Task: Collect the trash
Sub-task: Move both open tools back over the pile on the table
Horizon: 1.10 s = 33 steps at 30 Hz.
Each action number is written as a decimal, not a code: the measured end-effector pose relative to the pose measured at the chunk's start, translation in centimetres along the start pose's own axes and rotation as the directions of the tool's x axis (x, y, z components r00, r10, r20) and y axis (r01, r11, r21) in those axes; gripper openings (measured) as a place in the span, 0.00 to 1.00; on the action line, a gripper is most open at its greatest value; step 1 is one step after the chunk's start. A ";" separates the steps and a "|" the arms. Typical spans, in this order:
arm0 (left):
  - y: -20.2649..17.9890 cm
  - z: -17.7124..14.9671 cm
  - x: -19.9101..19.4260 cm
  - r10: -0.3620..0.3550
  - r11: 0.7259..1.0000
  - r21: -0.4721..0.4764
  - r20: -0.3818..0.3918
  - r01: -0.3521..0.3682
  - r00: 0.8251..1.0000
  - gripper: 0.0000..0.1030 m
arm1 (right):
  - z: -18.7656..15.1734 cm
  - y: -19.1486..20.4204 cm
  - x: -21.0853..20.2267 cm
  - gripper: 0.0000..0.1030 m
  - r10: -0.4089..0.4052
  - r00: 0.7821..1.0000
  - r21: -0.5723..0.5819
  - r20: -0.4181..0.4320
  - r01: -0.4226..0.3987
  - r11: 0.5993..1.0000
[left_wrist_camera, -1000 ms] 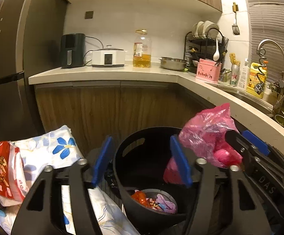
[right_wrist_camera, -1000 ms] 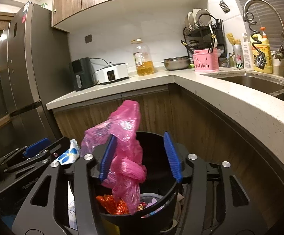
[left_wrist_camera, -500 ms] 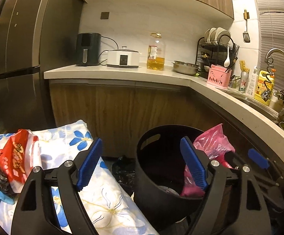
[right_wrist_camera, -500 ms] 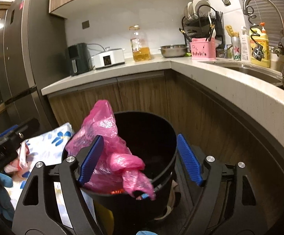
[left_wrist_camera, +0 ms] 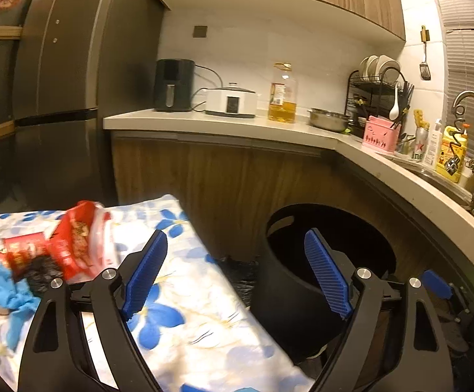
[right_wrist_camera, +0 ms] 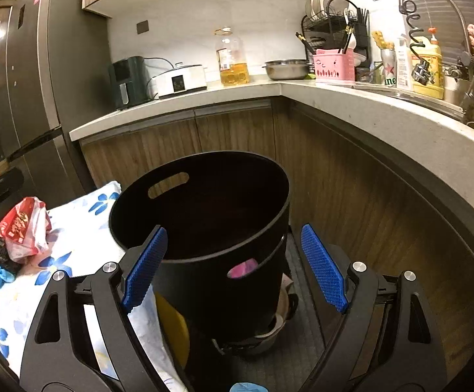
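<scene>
A black trash bin [right_wrist_camera: 204,215] stands on the floor by the wooden cabinets; it also shows in the left wrist view [left_wrist_camera: 328,261]. A bit of the pink plastic bag [right_wrist_camera: 243,268] shows through the bin's near handle slot. My right gripper [right_wrist_camera: 233,268] is open and empty, just in front of the bin. My left gripper [left_wrist_camera: 237,274] is open and empty, between the bin and a floral cloth [left_wrist_camera: 187,310]. On the cloth lie a red snack wrapper [left_wrist_camera: 73,241], a blue glove [left_wrist_camera: 5,284] and a black scrap [left_wrist_camera: 40,271].
A grey countertop [right_wrist_camera: 384,117] curves around the right side with a sink, faucet [right_wrist_camera: 433,0] and bottles. An oil bottle [left_wrist_camera: 282,94], cooker and air fryer stand at the back. A fridge [left_wrist_camera: 57,98] is at the left. A yellow object [right_wrist_camera: 171,326] lies beside the bin.
The pink bag has left my right gripper and dropped into the bin. Both grippers have pulled back from the bin, and the left one has swung left toward the cloth.
</scene>
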<state>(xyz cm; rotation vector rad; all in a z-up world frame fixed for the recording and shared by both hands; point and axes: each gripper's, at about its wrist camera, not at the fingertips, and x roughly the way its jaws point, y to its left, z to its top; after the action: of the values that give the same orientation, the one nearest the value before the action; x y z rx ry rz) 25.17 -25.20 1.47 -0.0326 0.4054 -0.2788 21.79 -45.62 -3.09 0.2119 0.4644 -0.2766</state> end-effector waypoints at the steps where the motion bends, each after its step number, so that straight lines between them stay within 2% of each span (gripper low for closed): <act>1: 0.4 -0.2 -0.5 0.010 1.000 -0.002 -0.001 -0.010 1.000 0.81 | 0.0 0.2 -0.5 0.81 0.002 1.000 0.001 0.006 -0.002 1.000; 13: 4.6 -3.2 -4.7 0.118 0.993 -0.024 -0.037 -0.119 0.992 0.87 | -0.2 3.0 -5.9 0.82 0.002 0.996 -0.017 0.094 -0.001 1.000; 16: 6.0 -4.0 -5.7 0.152 0.988 -0.033 -0.046 -0.154 0.987 0.92 | -0.7 3.8 -6.9 0.82 0.011 0.995 -0.011 0.100 -0.010 1.000; 22: 9.1 -5.4 -8.2 0.222 0.974 -0.040 -0.045 -0.223 0.974 0.94 | -1.7 6.0 -8.5 0.82 0.043 0.994 -0.010 0.105 -0.042 0.999; 28: 12.5 -6.9 -11.0 0.327 0.943 -0.055 -0.023 -0.328 0.945 0.94 | -3.0 9.5 -9.6 0.82 0.111 0.988 -0.033 0.107 -0.108 0.994; 33: 16.7 -8.0 -12.9 0.426 0.898 -0.105 -0.028 -0.427 0.904 0.94 | -4.1 12.9 -9.7 0.82 0.187 0.978 -0.067 0.088 -0.181 0.981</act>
<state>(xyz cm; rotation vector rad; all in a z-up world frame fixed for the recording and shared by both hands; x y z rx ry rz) 15.06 -5.41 -2.37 -0.0486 0.4214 0.1791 15.76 -30.36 -0.32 0.1825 0.3562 -0.0908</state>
